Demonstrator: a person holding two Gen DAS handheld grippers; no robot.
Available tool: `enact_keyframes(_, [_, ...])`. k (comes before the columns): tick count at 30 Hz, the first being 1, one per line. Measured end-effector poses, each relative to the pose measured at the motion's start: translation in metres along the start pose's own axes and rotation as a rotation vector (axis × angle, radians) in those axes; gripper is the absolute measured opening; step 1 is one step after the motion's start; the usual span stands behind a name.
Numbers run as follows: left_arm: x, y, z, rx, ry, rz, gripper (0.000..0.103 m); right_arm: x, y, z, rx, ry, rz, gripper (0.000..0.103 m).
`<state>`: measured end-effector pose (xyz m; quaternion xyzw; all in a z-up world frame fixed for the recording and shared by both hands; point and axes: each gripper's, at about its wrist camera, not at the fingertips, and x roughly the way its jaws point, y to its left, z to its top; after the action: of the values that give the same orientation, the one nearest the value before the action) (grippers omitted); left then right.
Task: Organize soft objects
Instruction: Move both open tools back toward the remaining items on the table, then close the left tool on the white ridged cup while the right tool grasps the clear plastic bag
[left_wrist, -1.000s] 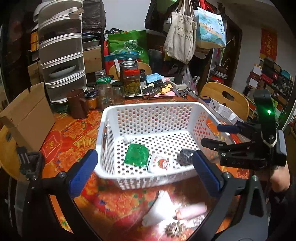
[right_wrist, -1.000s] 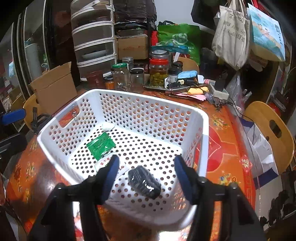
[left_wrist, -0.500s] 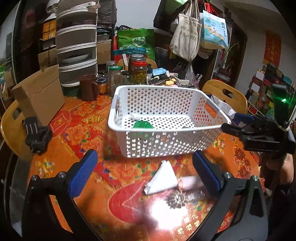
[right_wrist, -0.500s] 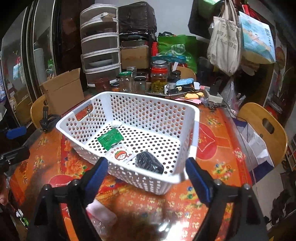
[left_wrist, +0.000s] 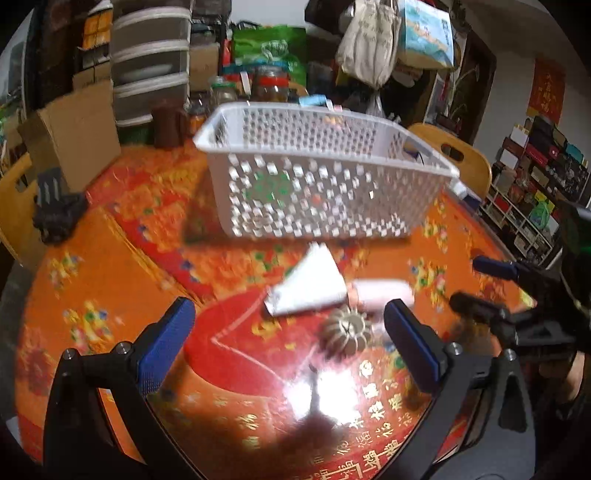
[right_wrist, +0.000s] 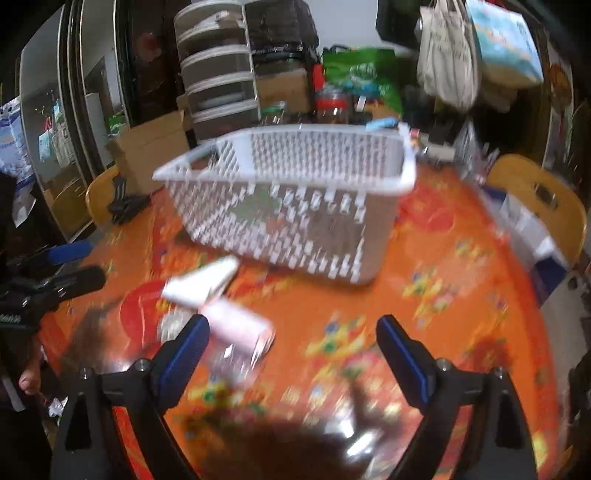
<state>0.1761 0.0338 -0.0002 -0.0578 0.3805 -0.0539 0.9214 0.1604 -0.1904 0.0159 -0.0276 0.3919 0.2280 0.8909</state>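
Observation:
A white perforated basket stands on the orange table; a green packet shows through its wall. It also shows in the right wrist view. In front of it lie a white folded packet, a pink soft roll and a ribbed round object. My left gripper is open and empty, low over the table, near these. My right gripper is open and empty; the pink roll lies by its left finger, the white packet beyond. Both views are blurred.
Jars, a brown mug, a cardboard box and drawers stand behind the basket. Wooden chairs flank the table. The right gripper shows at the right of the left view.
Both grippers have pulled back from the basket and dropped low toward the table. The loose items in front of the basket are now close between the fingers. Both stay open.

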Motion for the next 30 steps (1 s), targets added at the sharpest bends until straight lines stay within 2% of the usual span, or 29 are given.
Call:
enact_keyframes(6, [0.030, -0.008, -0.016, -0.008, 0.045, -0.032, 0.101, 0.014, 0.020, -0.026, -0.032, 0.030, 0.064, 0.090])
enact_keyframes(20, [0.058, 0.005, -0.021, -0.051, 0.073, -0.057, 0.101, 0.045, 0.041, -0.020, -0.082, 0.089, 0.100, 0.076])
enact_keyframes(25, [0.063, 0.002, -0.020, -0.047, 0.072, -0.074, 0.101, 0.050, 0.045, -0.021, -0.103, 0.115, 0.098, 0.067])
enact_keyframes(29, [0.067, -0.006, -0.020, -0.028, 0.078, -0.076, 0.101, 0.050, 0.045, -0.021, -0.103, 0.106, 0.075, 0.051])
enact_keyframes(30, [0.068, -0.007, -0.021, -0.026, 0.080, -0.075, 0.101, 0.050, 0.044, -0.021, -0.101, 0.105, 0.077, 0.051])
